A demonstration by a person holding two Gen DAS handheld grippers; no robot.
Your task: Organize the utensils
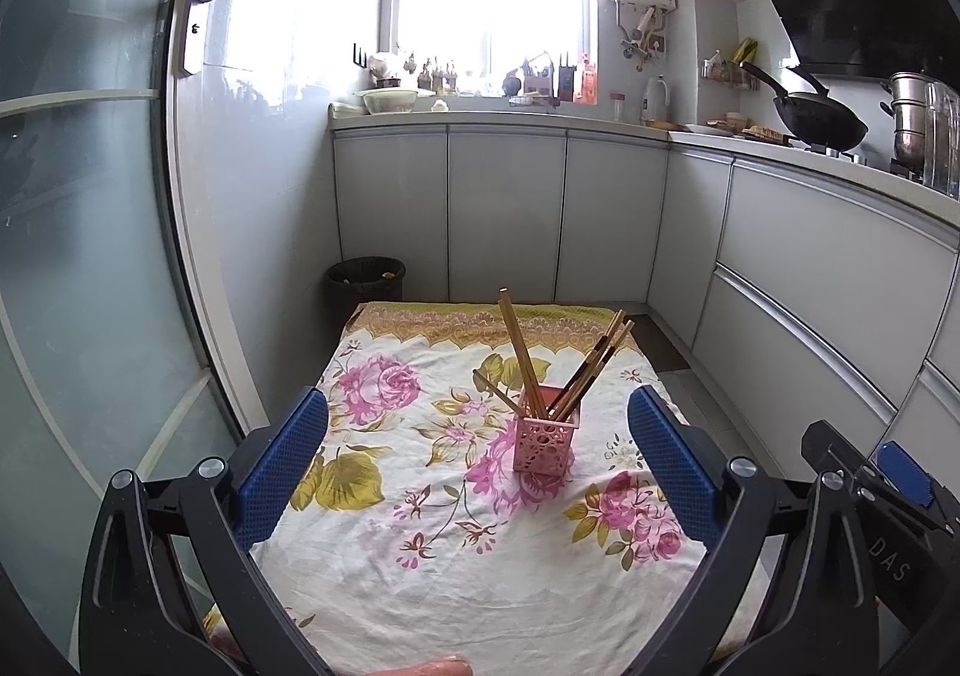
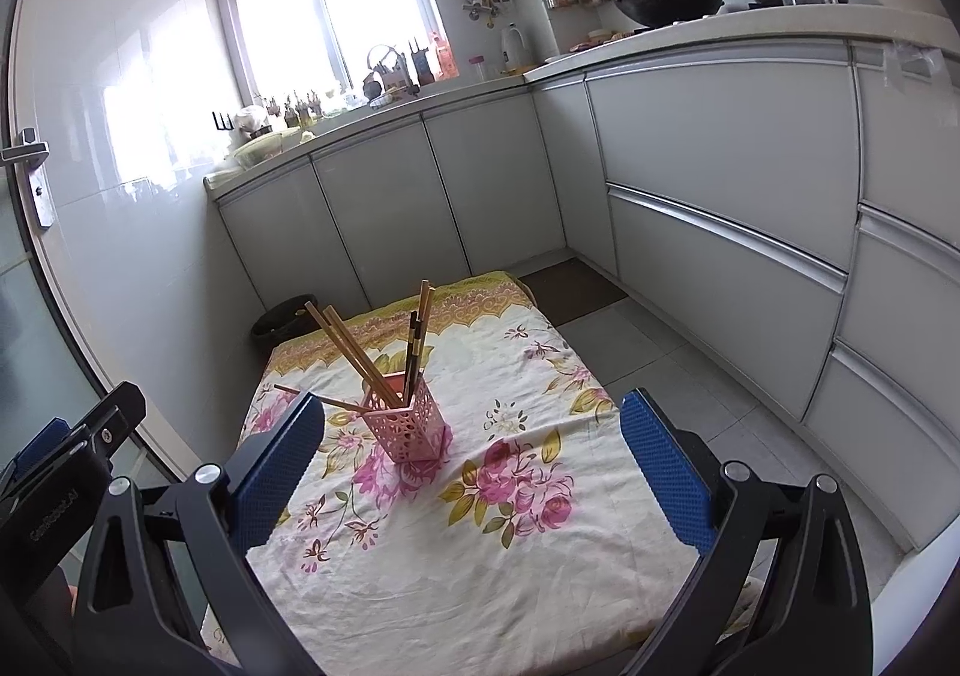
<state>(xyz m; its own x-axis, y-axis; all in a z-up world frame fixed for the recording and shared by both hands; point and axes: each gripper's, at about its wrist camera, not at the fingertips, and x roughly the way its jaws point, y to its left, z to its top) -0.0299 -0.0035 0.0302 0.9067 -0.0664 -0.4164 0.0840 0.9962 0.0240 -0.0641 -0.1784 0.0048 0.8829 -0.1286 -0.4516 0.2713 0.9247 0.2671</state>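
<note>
We saw the chopsticks (image 1: 555, 370) standing bundled and splayed in the pink perforated holder (image 1: 545, 439), which stood upright near the middle of the floral cloth (image 1: 432, 568) spread over a low surface. One chopstick leaned out sideways over the holder's rim. Our left tool (image 1: 478, 466) hung above the near part of the cloth, its blue pads spread wide and gripping nothing. Our right tool (image 2: 474, 463) hung alongside it, equally wide and empty. Grey cabinets (image 1: 504, 208) stood beyond the cloth.
</note>
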